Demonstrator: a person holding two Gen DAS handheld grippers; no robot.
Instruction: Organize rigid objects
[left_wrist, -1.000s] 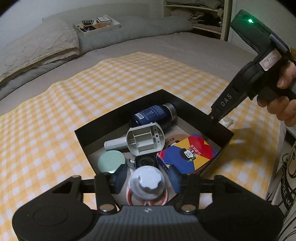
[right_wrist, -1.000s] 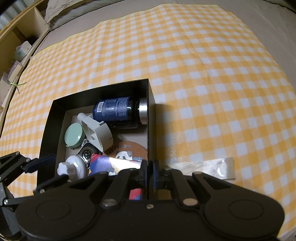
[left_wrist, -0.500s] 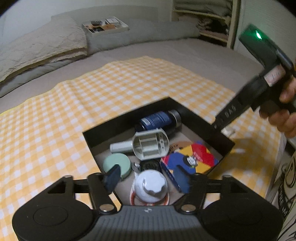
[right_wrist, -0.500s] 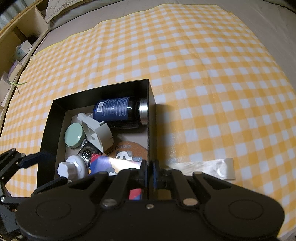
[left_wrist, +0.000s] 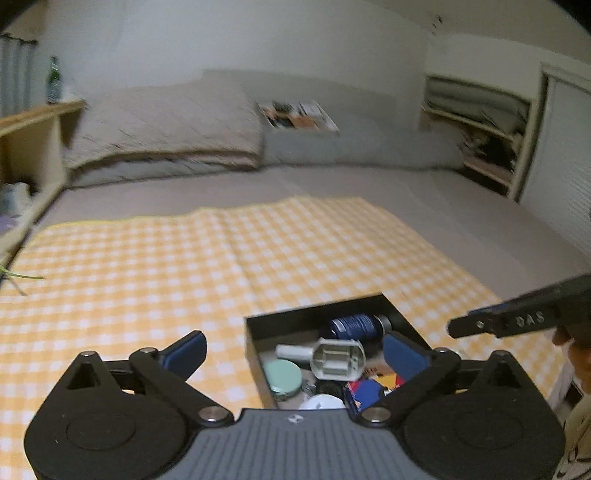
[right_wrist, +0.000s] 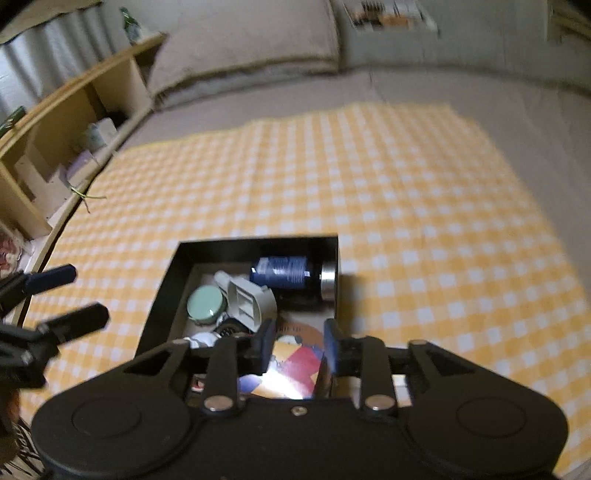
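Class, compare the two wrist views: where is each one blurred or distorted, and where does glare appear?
Left wrist view: pillows and shelves smear with motion blur, the fisheye darkens the corners, and the left gripper stays sharp. Right wrist view: the checked cloth is softly blurred, the shelf bows, and glare whitens the colourful box between the right gripper fingers.

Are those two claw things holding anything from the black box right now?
No. The left gripper stands wide open and the right gripper partly open; both have just been opening, nothing between their pads. Everything lies in the black box.
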